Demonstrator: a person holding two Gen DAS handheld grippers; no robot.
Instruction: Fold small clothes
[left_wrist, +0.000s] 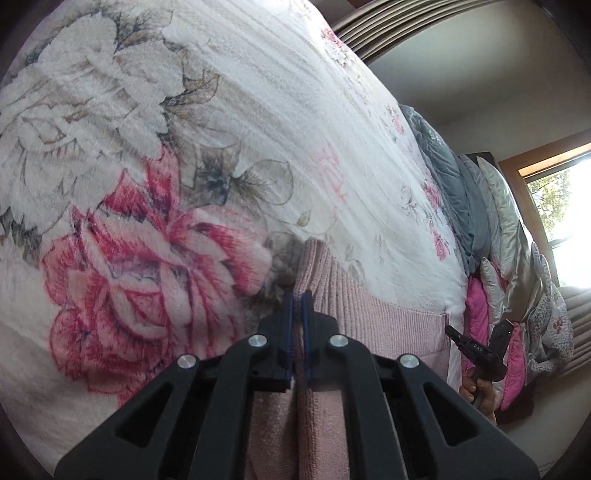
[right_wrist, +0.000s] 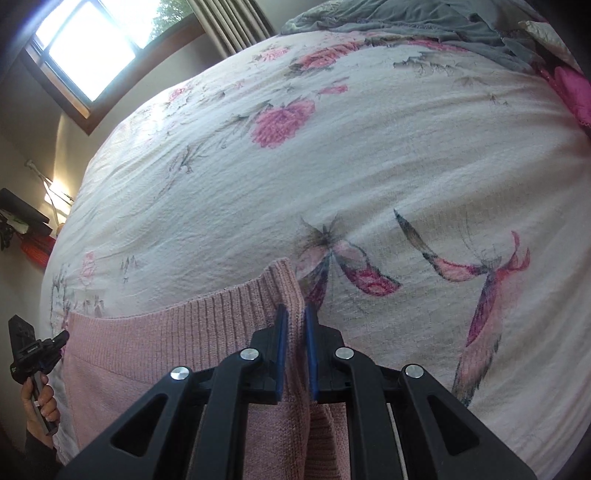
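Floral bedspread (left_wrist: 229, 122) fills both views, and right up close the left tool (left_wrist: 297, 295) is pinching one ribbed corner of the pink knit garment (left_wrist: 388, 325) while the right tool (right_wrist: 294, 312) pinches the other corner. Between the two tools the garment's ribbed edge lies flat on the bed; beyond them, grey bedding (right_wrist: 406, 18) is piled by the window (right_wrist: 88, 48).
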